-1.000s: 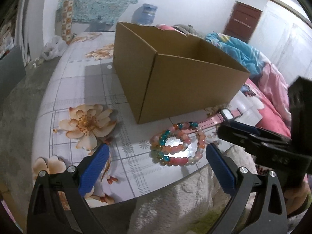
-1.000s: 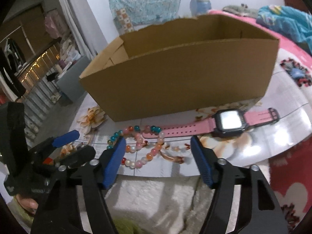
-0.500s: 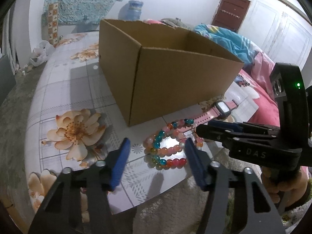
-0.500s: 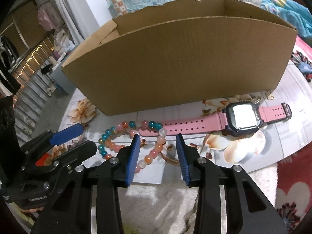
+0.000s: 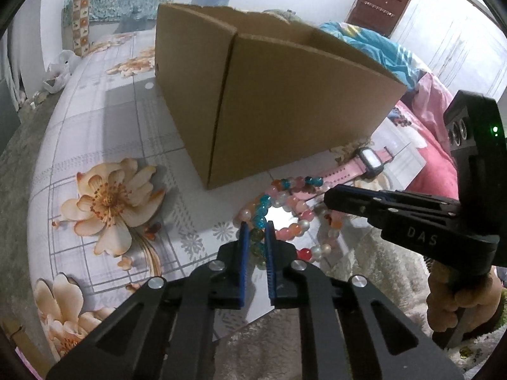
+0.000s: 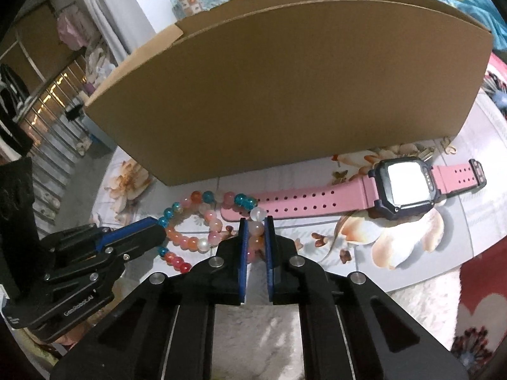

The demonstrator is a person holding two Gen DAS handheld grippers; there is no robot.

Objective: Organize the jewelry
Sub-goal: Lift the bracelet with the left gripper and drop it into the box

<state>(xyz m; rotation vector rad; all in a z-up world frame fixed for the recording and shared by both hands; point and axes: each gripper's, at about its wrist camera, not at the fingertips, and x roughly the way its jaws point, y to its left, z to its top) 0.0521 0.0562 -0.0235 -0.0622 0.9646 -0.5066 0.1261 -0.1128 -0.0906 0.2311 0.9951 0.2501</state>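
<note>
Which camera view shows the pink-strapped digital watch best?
The right wrist view: the pink-strapped digital watch lies fully visible there, screen, strap holes and buckle all clear. The left wrist view shows it small and far off, its strap partly hidden behind beads.

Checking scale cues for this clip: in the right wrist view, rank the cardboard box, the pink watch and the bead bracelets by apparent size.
1. cardboard box, largest.
2. pink watch.
3. bead bracelets; close to the watch, so unsure.
</note>
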